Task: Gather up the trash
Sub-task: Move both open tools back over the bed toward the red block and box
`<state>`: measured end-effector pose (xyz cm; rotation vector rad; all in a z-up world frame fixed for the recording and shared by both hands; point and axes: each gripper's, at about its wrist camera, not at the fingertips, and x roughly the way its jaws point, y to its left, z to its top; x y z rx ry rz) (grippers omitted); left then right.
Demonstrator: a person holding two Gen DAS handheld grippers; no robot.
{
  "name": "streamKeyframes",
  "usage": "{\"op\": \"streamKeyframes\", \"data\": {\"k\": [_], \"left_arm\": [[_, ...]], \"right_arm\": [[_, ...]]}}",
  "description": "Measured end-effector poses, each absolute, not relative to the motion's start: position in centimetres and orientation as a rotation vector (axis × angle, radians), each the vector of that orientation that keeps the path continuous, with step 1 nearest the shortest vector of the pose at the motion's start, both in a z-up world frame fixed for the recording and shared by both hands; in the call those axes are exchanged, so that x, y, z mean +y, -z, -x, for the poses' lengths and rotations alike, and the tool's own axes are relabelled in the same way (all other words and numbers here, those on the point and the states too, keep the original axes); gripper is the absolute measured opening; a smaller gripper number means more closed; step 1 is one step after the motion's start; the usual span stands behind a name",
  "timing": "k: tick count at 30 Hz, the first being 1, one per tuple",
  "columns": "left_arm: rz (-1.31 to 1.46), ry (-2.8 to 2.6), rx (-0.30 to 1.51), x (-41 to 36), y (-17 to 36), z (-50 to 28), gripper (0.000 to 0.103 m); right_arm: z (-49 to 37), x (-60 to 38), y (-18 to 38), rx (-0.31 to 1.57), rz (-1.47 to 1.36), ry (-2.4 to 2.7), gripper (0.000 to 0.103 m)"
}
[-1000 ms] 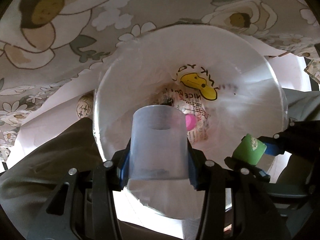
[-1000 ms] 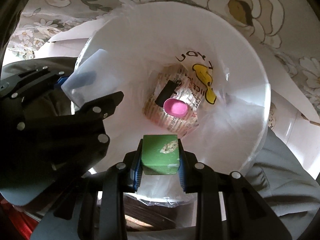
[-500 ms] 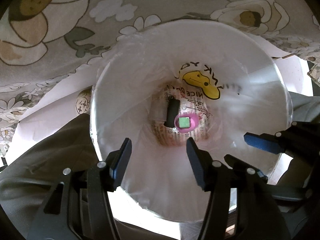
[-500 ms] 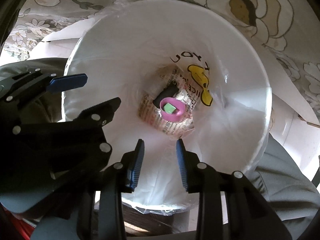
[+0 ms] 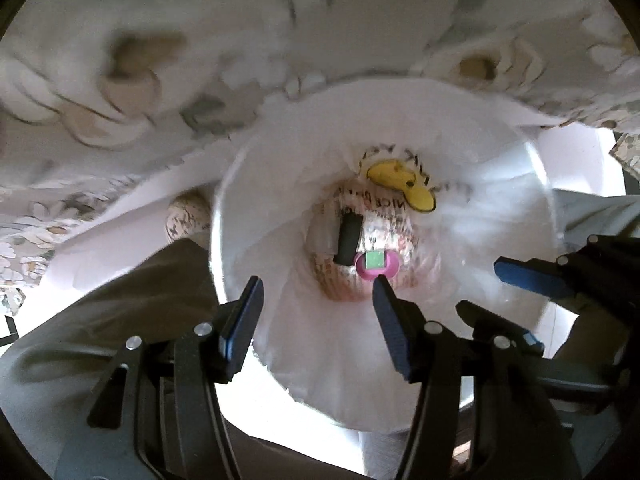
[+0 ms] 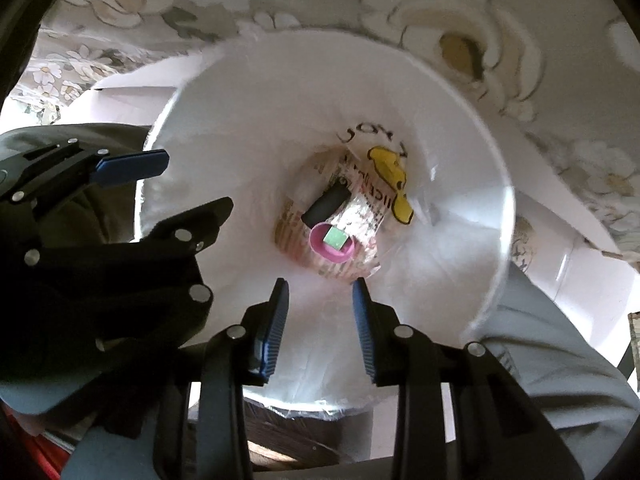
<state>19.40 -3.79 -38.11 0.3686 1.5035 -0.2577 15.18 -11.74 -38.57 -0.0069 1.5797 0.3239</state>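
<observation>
Looking down from the left wrist: left gripper (image 5: 316,292) over the round white bin lined with a thin white plastic bag (image 5: 500,200), jaws released and wide apart, nothing between them. At the bottom of the bin, a small green block (image 5: 375,259) sitting in a pink round cap (image 5: 390,269), a black cylindrical piece (image 5: 349,238) just beside it, a clear plastic cup (image 5: 326,236) blurred against that. Under them, printed paper (image 5: 384,216). Right gripper (image 5: 516,296) reaching in from the right. Blurred floral cloth (image 5: 160,60) above the bin.

Looking down from the right wrist: right gripper (image 6: 320,294) above the same bin (image 6: 460,160), jaws released with a narrow gap, holding nothing. Green block (image 6: 335,237) in the pink cap (image 6: 332,254), touching the black piece (image 6: 326,204). Left gripper (image 6: 180,184) at left, also empty. Grey sleeve (image 6: 560,360) at lower right.
</observation>
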Motion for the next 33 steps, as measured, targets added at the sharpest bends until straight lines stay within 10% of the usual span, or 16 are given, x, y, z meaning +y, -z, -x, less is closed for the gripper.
{"op": "streamKeyframes", "data": {"k": [20,33], "left_arm": [[-0.177,0.269,1.022,-2.8,14.2,-19.9,0.065],[-0.029,0.155,0.884,-4.1,8.6,-27.8,0.069]], "right_arm": [[-13.3,-18.5,16.9,1.1,-0.012,-0.314,0.043],[-19.0,-23.9,6.0,0.818,-0.033,-0.228,0.057]]}}
